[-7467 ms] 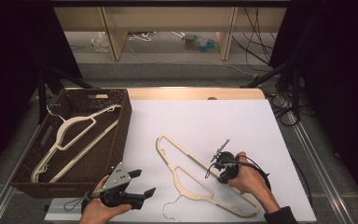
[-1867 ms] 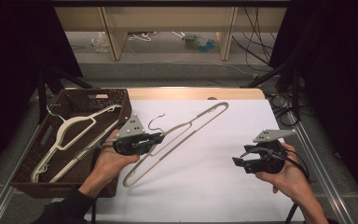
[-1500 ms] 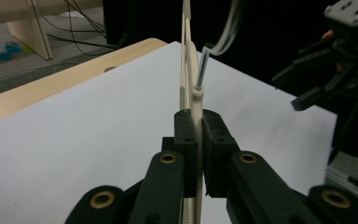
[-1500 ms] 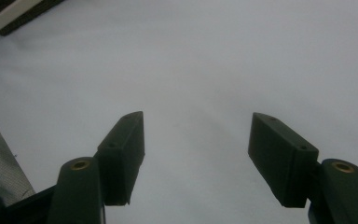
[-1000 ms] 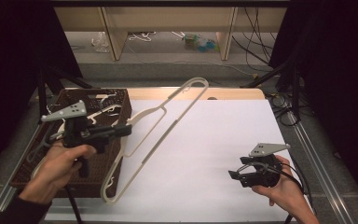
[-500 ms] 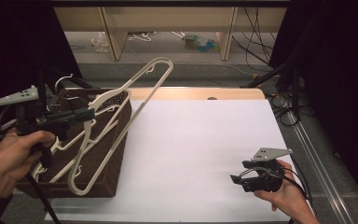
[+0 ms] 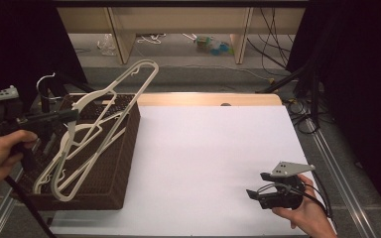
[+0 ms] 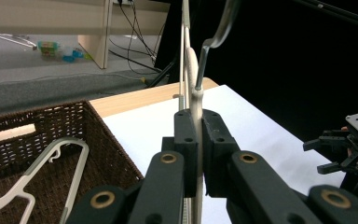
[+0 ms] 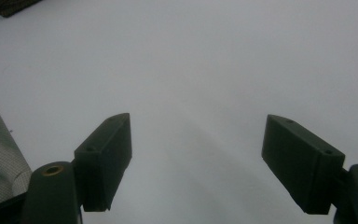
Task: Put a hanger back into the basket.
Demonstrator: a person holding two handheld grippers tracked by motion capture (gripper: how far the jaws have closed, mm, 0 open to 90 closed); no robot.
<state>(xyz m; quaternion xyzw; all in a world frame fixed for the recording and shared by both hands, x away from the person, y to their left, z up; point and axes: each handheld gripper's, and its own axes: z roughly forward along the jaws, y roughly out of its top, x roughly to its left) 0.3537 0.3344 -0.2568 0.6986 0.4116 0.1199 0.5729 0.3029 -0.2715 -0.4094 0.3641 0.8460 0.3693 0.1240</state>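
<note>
the table [image 7: 213, 99] was a light wooden top, almost wholly covered by a white sheet [image 7: 208, 163]; a strip of bare wood showed along the far edge. a dark brown woven basket [image 7: 121, 158] stood at the table's left side, touching the sheet's left edge.

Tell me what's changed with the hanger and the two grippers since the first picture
The cream hanger left the white sheet: the left gripper clamped it and carried it left, over the wicker basket. The right gripper let it go and drew back toward the right, open. The hangers in the basket stayed put.
</note>
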